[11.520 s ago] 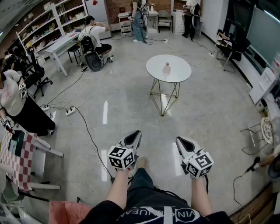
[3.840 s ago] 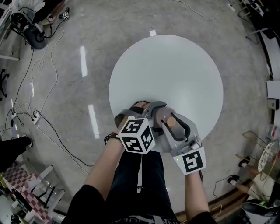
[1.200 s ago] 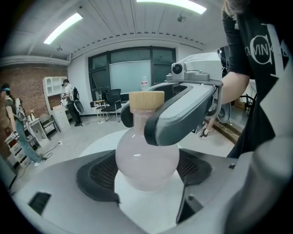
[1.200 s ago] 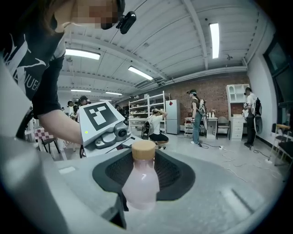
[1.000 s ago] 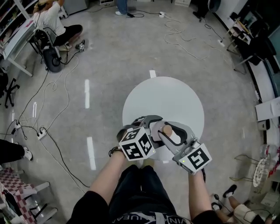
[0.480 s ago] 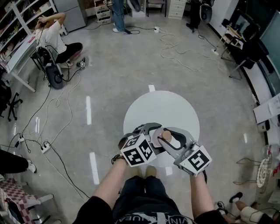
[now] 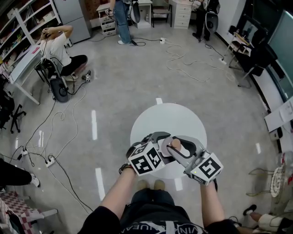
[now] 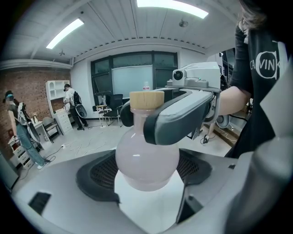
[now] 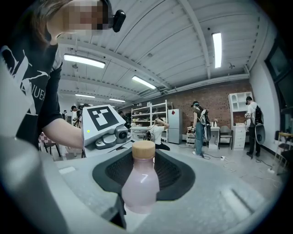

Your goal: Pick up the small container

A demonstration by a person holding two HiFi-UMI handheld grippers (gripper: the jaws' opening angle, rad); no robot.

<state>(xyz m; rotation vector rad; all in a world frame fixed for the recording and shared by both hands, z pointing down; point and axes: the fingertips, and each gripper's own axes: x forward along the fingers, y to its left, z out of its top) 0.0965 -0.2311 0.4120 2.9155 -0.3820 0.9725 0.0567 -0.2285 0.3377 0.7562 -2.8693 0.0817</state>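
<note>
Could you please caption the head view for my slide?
Left gripper and right gripper hold pink bottle above round table.

The bottle point(image 7: 174, 144) hangs above the near edge of the round counter point(image 7: 169, 119), between the fingers of both grippers. The left gripper point(image 7: 158, 139) reaches in from the left and the right gripper point(image 7: 177, 146) from the right, one of its fingers point(image 8: 183, 116) crossing the bottle's shoulder. The person's shoes point(image 7: 149, 185) stand on the floor point(image 7: 119, 91) just before the counter. Far behind to the left, a seated person point(image 7: 57, 48) is beside a desk point(image 7: 22, 64), with shelves point(image 7: 32, 13) behind. Cables point(image 7: 187, 64) trail behind the counter, and a power strip point(image 7: 49, 160) lies well to its left.
</note>
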